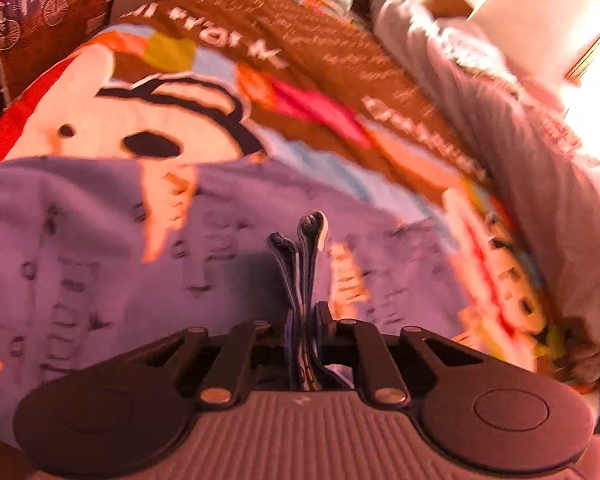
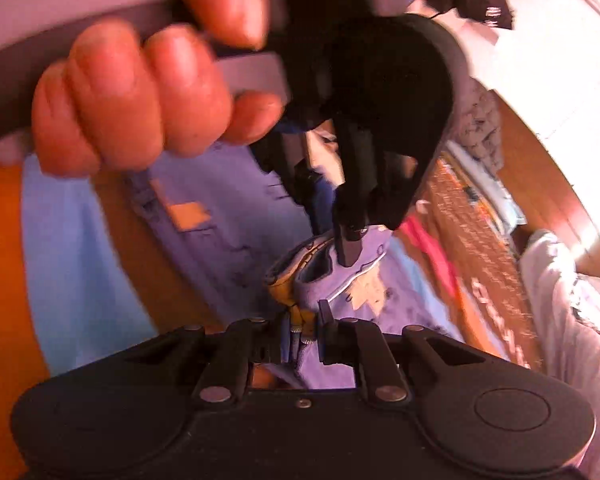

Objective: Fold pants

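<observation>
The pants [image 1: 100, 248] are lilac with dark and orange print and lie spread on a cartoon bedspread [image 1: 160, 120]. My left gripper [image 1: 302, 320] is shut on a folded edge of the pants that sticks up between its fingers. My right gripper [image 2: 304, 332] is shut on a bunched hem of the same pants [image 2: 320, 276]. In the right wrist view the left gripper [image 2: 364, 140] hangs just ahead and above, its fingertips on the same bunch, held by a hand [image 2: 140, 96].
A pale pink-grey cloth [image 1: 520, 160] lies along the bed's right side. A patterned brown box or panel [image 1: 40, 12] stands at the far left. White furniture [image 2: 540, 60] and an orange floor or board [image 2: 0, 260] show in the right wrist view.
</observation>
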